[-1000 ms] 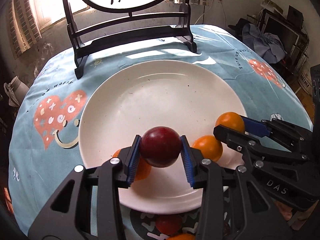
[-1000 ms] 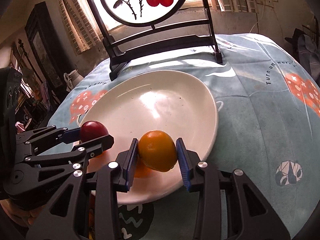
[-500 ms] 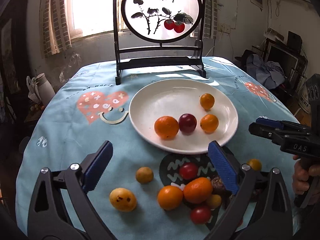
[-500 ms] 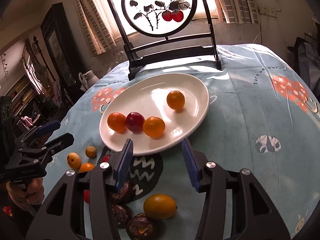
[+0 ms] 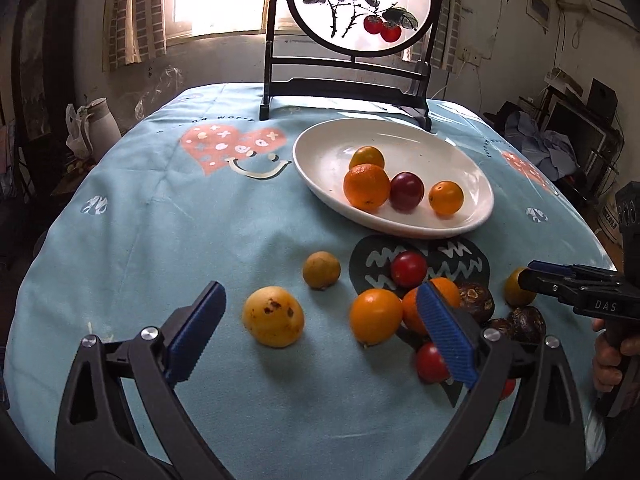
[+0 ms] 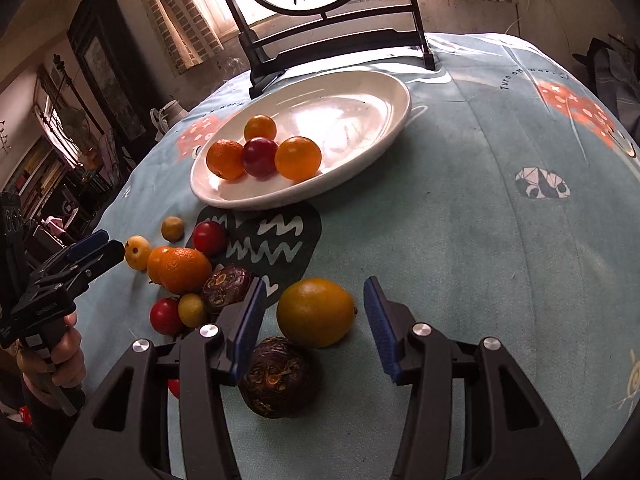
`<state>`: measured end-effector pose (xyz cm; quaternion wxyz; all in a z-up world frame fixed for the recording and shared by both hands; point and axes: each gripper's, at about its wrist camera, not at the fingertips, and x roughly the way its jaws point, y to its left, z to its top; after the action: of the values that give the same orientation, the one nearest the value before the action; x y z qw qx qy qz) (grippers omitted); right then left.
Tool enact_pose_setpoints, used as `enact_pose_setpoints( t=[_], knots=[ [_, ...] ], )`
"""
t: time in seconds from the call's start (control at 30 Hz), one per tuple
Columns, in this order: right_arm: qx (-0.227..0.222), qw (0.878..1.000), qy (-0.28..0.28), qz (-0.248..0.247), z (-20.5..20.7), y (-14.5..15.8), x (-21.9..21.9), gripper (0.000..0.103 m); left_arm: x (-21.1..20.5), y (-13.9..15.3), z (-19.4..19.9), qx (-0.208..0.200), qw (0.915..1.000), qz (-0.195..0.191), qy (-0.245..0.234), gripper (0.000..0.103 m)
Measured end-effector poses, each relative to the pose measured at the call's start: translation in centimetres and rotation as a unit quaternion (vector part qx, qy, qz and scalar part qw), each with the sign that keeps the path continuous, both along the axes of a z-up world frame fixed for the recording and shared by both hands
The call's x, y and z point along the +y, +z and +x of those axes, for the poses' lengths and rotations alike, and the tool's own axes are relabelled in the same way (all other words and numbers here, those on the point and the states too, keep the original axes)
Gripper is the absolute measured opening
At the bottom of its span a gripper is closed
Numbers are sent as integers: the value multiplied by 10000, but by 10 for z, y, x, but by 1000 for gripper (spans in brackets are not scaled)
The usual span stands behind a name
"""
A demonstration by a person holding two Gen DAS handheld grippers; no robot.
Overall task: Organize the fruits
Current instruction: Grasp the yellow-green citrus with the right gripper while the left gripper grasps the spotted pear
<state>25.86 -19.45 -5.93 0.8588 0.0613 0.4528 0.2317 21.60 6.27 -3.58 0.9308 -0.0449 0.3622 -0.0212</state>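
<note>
Gaping wide and holding nothing, the left tool frames a spotted yellow fruit and a round orange at lower centre. The right tool, likewise spread and unladen, brackets a smooth orange-yellow citrus. Upper centre, the white oval plate on the blue-clothed worktop carries four fruits.

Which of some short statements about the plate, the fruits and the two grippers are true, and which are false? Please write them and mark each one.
1. The white plate holds four fruits. True.
2. The left gripper is shut on an orange. False: it is open and holds nothing.
3. The dark red plum lies on the tablecloth. False: it is on the plate, between two orange fruits.
4. The right gripper is open, with the yellow-orange fruit on the cloth in front of it. True.
</note>
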Motion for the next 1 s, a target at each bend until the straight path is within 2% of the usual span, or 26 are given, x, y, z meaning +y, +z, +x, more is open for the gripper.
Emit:
enact_pose_setpoints(
  t=[0.43, 0.5, 0.57, 0.7, 0.8, 0.9, 1.0],
  knots=[
    [128, 9997, 60, -223, -1, -8, 5, 51, -2, 1, -1, -5, 9999, 145, 31, 98],
    [159, 9996, 85, -216, -1, -10, 6, 44, -2, 1, -1, -10, 9999, 151, 16, 98],
    [139, 9997, 102, -199, -2, -10, 6, 43, -3, 0, 0, 25, 9998, 175, -35, 98],
    [93, 9999, 32, 101, -3, -5, -1, 43, 1, 0, -3, -51, 9983, 557, -175, 98],
    [43, 9999, -79, 85, -3, -3, -4, 43, 11, -4, -2, 14, 9982, 549, -253, 95],
    [92, 9999, -114, 82, -2, -4, -5, 43, 20, -11, 2, 202, 9982, 510, -229, 87],
    [82, 9999, -105, 83, -3, -3, -5, 43, 21, -15, 3, 268, 9981, 480, -266, 84]
  ],
)
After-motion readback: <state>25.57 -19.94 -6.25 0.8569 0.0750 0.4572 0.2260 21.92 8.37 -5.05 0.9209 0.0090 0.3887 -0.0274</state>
